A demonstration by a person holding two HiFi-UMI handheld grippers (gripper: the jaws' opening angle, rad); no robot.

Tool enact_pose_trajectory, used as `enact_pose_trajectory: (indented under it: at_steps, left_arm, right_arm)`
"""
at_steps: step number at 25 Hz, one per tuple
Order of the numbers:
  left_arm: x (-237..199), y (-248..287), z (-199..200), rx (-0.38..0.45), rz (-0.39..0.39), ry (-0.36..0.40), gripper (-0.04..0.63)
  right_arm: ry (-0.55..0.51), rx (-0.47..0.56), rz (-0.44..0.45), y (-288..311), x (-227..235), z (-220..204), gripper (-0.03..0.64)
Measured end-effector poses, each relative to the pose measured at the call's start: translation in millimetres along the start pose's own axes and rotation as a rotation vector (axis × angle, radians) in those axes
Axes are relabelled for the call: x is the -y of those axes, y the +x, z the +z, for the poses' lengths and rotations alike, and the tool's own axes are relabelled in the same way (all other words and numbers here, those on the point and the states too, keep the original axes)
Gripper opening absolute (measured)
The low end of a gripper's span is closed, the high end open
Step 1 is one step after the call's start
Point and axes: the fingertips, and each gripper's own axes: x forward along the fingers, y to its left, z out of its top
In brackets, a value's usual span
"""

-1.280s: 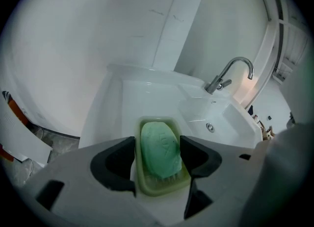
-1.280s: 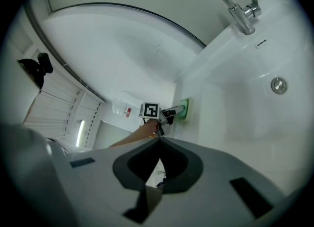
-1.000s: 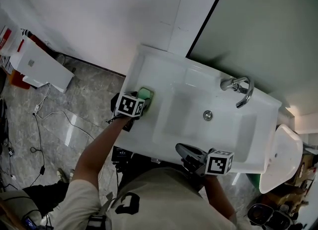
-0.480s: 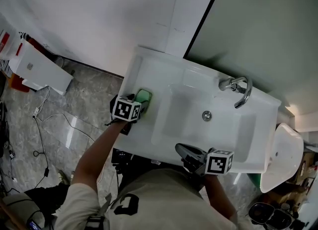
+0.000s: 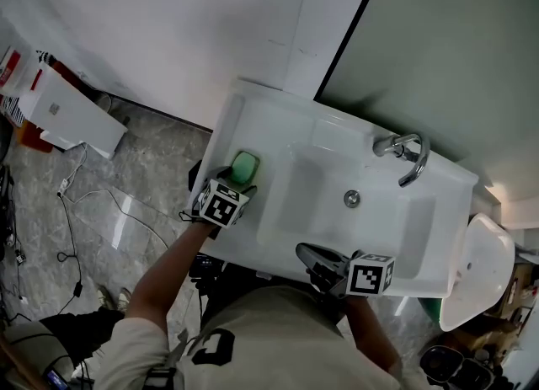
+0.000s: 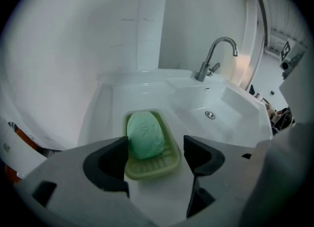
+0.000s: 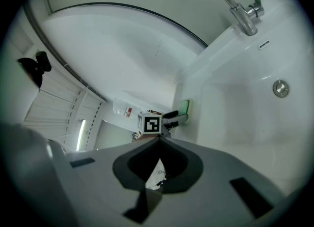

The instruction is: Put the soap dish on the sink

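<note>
As soap dish [image 6: 153, 165] sits on sink [image 6: 232, 109] | L fingers [image 6: 104, 164] just opening, dish between | R fingers [image 7: 190, 171] shut

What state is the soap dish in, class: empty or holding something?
Holding something: a pale green bar of soap lies in the soap dish, which rests flat on the sink ledge beside the basin.
</note>
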Motion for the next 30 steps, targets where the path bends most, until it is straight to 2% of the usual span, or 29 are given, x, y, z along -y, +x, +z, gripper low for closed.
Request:
enact_pose_trajectory:
  at_steps: [3,7,12,22,25,30]
  left_arm:
    - [-3,1,2,0.029,0.058,-0.017,0.342]
    - [-13,-7,10,0.089,0.110,-0.078,0.344]
    - [-13,-4,2,0.051,0.092,-0.107,0.344]
    - [-16,9,13,0.133,0.123,-0.151,0.345]
    - [-20,11,14,0.135,0.122,-0.154,0.347]
    - [-25,10,21,0.132,0.107,-0.205,0.350]
  right_arm:
    - [0.006,0.006,-0.004,0,1,0,0.009]
    - [0.010,0.011,-0.008,-2,3,1,0.009]
    - [0.017,0.008,-0.001,-1,2,1,0.009]
    - [0.013,-0.005,0.007,4,4,-1,0.009]
    - [0.018,0.000,0.001,3,3,-4,0.009]
    - [0.022,0.010,0.001,3,2,-3,0.009]
